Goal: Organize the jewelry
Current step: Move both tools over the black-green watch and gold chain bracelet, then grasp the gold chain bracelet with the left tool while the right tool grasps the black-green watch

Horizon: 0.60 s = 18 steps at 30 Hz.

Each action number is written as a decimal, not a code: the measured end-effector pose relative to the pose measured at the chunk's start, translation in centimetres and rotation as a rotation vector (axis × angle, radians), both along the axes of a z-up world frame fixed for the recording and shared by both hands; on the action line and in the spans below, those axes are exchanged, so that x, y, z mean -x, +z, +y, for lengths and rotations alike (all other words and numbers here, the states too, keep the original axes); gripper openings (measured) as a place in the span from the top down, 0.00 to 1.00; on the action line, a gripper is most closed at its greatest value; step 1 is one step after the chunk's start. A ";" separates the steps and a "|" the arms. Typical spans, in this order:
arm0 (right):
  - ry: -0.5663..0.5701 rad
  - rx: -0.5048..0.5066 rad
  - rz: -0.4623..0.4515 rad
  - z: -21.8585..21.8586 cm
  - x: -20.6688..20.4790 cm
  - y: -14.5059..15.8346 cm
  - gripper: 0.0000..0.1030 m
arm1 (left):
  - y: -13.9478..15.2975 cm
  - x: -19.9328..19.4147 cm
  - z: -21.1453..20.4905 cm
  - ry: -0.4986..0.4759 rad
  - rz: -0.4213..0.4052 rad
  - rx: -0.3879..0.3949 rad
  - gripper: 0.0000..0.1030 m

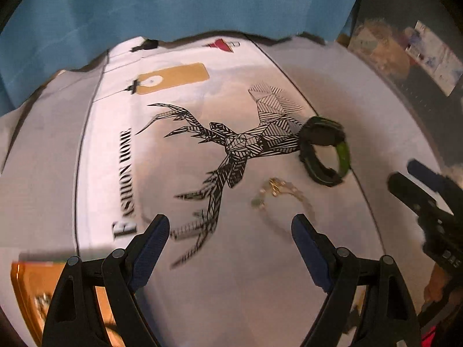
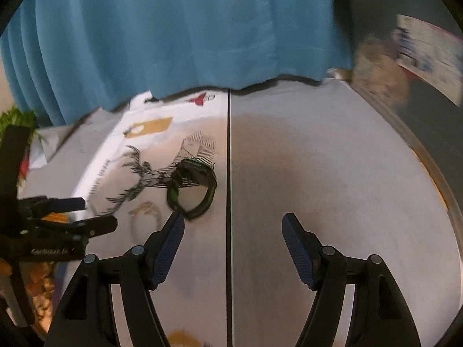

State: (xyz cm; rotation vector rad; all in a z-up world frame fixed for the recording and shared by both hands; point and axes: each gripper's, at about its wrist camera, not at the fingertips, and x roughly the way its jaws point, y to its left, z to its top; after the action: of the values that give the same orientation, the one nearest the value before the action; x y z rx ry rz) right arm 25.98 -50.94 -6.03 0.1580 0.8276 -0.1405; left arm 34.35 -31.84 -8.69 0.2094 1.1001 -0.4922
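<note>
Reads "FASHION HOME" on white deer-print cloth (image 1: 121,150); left gripper (image 1: 230,231) and right gripper (image 2: 233,225) both spread wide, empty.

watch (image 1: 324,150) and necklace (image 1: 277,193) lie unobstructed

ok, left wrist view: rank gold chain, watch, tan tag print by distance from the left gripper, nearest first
From the left gripper:
1. Gold chain, just ahead, toward the right finger.
2. Black-and-green watch, farther out on the right, at the cloth's edge.
3. Tan tag print, farthest, at the far end of the white cloth, near the blue curtain.
</note>
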 end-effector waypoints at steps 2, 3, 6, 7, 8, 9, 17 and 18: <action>0.000 0.008 0.028 0.0 -1.7 -1.2 0.31 | -0.7 -0.8 -0.5 -0.018 0.008 -0.010 0.19; 0.003 -0.005 0.037 -0.1 -2.6 -1.7 0.31 | -1.0 -1.1 -0.8 -0.029 0.011 -0.016 0.19; 0.001 -0.036 0.047 -0.7 -4.4 -2.5 0.31 | -1.9 -1.7 -1.5 -0.061 0.019 -0.033 0.19; 0.005 -0.047 0.048 -0.7 -4.9 -2.7 0.31 | -2.1 -1.8 -1.7 -0.068 0.021 -0.041 0.19; 0.009 -0.051 0.051 -0.7 -5.1 -2.8 0.31 | -2.2 -1.8 -2.0 -0.074 -0.001 -0.053 0.19; 0.016 -0.046 0.058 -0.7 -5.6 -3.0 0.31 | -2.4 -1.9 -2.2 -0.082 -0.008 -0.062 0.19; 0.007 0.084 0.117 0.0 -8.9 -4.9 0.33 | -1.6 -0.2 -4.8 -0.259 -0.011 -0.047 0.96; 0.020 0.090 0.095 0.3 -8.6 -4.8 0.68 | -1.6 0.1 -5.0 -0.272 -0.004 -0.048 0.96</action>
State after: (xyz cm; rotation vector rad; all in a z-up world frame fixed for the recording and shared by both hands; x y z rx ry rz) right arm 34.62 -50.65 -10.85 0.0583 0.9157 -0.1676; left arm 34.23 -36.88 -10.27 0.4049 1.0856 -0.7076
